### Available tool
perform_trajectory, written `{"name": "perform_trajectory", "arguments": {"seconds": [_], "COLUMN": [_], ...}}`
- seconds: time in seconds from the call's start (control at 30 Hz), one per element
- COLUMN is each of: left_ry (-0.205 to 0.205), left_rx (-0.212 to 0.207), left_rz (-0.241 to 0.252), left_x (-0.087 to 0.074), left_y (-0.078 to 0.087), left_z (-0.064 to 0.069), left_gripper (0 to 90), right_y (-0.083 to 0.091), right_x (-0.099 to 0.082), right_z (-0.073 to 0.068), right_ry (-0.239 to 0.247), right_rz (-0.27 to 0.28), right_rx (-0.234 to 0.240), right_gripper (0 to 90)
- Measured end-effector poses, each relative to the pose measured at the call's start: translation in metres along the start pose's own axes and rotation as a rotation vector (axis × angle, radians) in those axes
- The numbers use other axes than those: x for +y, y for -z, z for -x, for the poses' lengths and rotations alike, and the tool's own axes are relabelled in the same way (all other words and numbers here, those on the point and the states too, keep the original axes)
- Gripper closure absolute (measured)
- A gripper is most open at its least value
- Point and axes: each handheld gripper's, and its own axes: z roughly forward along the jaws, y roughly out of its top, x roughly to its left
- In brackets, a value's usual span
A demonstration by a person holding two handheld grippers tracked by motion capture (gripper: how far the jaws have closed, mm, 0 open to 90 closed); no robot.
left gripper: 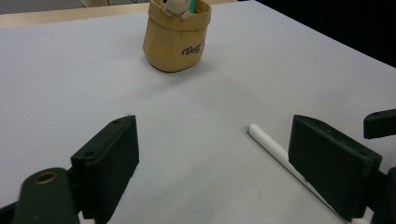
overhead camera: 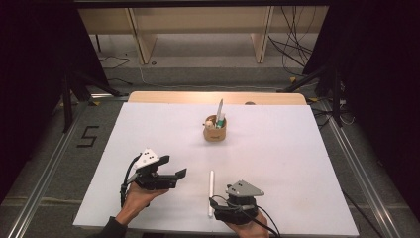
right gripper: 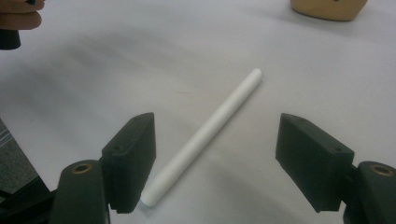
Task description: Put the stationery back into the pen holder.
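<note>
Scene: a person at a white desk (overhead camera: 277, 148) holds a two-finger gripper in each hand, working over a white pen.
White pen (overhead camera: 211, 192): lies flat on the desk near the front edge, running roughly front to back, well apart from the tan pouch.
Right gripper (right gripper: 215, 158): set low over the near end of the pen; in the right gripper view the pen (right gripper: 205, 134) runs up between the two black fingers, its near end just beside the left one.
Right fingers (right gripper: 133, 156): spread wide and released, pressing on nothing.
Left gripper (left gripper: 215, 168): held in the left hand (overhead camera: 138, 198) just left of the pen, tilted toward the middle of the desk.
Left fingers (left gripper: 112, 163): wide apart and released, with bare desk between them; in the left gripper view the pen (left gripper: 271, 144) passes behind the right-hand finger.
Tan pouch (overhead camera: 215, 130): stands upright toward the back of the desk, holding pens and a small pale figure; dark lettering shows on its side.
</note>
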Motion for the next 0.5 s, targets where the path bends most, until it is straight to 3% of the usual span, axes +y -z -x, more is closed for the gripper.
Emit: {"name": "perform_trajectory", "arguments": {"seconds": [0.5], "left_ry": [-0.001], "left_rx": [0.004], "left_rz": [0.001], "left_x": [-0.005], "left_y": [0.005], "left_z": [0.003], "left_gripper": [15.8], "right_y": [-0.021], "right_x": [-0.004], "right_z": [-0.019], "right_ry": [0.02], "right_rz": [-0.053], "right_rx": [-0.027], "right_gripper": [35.5]}}
